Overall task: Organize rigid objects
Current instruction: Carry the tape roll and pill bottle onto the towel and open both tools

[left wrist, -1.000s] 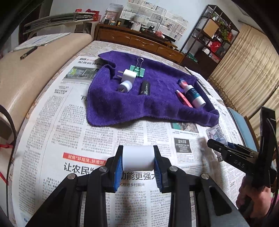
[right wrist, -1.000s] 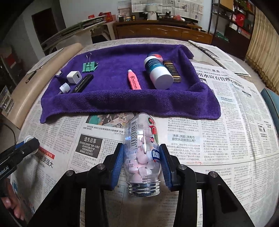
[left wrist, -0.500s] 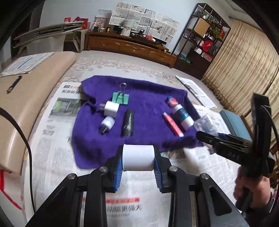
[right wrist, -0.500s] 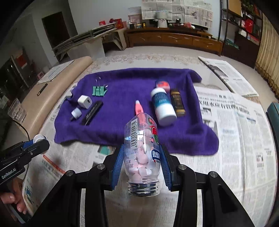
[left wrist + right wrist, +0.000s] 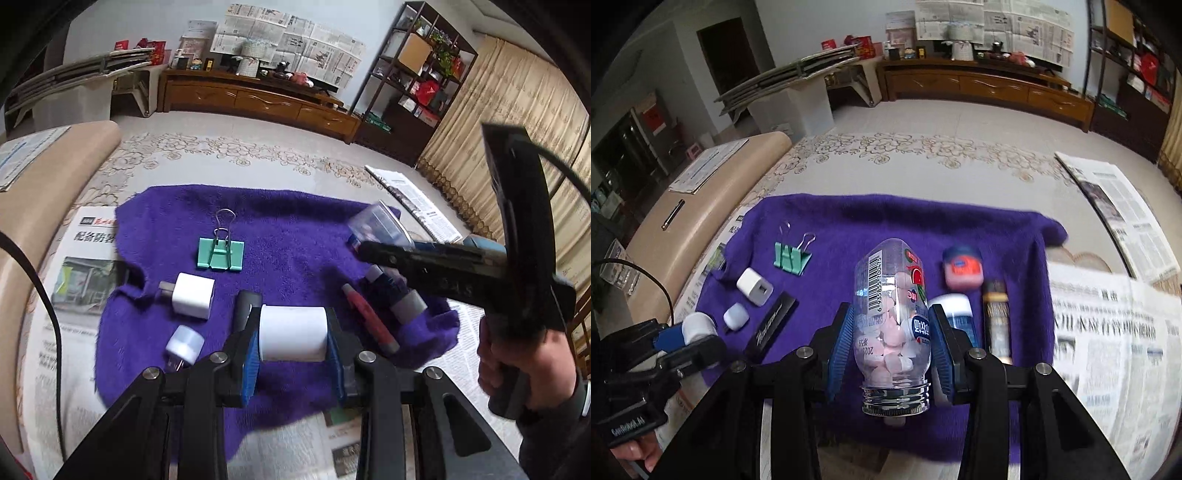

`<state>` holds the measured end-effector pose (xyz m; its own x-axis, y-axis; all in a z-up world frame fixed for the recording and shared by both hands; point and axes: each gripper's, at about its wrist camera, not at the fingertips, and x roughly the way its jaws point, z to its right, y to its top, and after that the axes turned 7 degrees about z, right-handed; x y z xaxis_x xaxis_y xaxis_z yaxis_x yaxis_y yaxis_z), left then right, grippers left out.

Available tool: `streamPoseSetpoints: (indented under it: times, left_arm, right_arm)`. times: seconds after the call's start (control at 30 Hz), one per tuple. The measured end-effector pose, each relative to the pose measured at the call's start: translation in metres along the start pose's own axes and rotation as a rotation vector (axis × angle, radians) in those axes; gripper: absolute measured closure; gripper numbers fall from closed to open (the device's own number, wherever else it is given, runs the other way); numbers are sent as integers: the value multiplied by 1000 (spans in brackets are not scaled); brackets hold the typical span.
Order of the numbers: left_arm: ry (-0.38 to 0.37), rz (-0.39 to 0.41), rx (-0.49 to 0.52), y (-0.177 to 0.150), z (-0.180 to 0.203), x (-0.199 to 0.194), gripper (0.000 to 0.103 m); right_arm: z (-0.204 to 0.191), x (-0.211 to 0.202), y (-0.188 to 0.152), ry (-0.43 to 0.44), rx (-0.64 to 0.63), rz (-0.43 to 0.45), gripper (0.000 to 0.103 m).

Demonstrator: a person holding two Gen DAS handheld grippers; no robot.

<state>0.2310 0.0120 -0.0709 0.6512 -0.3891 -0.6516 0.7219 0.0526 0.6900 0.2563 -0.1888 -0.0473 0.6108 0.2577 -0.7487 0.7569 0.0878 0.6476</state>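
Left wrist view: left tongs (image 5: 293, 334) clamped on a white cylinder (image 5: 293, 333), above the purple towel (image 5: 295, 236). Right wrist view: right tongs (image 5: 892, 341) clamped on a clear candy bottle (image 5: 892, 314), cap nearest the camera, over the same towel

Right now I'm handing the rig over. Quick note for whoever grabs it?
Left tongs: shut on a white cap, above the near part of the purple towel.
Right tongs: shut on a clear candy bottle, open threaded neck toward the camera, also above the towel.
Already on the towel: green clip, white charger, small white plug, black bar, pink pen, blue-label bottle, red-capped jar, brown tube.
Left: set the cap and bottle down; whether they go together I can't tell.
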Motion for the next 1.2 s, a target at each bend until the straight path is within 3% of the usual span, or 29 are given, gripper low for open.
streamPoseSetpoints:
  times: [0.4, 0.63, 0.8, 1.0, 1.1, 1.2]
  left_arm:
    - [-46, -60, 140, 0, 13, 34, 73]
    - [-76, -121, 227, -5, 20, 47, 73]
    - [-52, -169, 297, -8, 21, 56, 73]
    - [-47, -176, 354, -10, 25, 55, 73]
    - [-51, -178, 367, -12, 25, 54, 69]
    - [-53, -181, 355, -13, 25, 51, 58]
  right_arm:
    - [7, 65, 23, 70, -109, -81, 62]
    - [5, 79, 23, 95, -155, -119, 62]
    - [7, 85, 19, 107, -177, -141, 62]
    - [5, 87, 18, 119, -220, -153, 61]
    - [4, 87, 17, 125, -236, -153, 61]
    - [4, 86, 16, 129, -260, -155, 61]
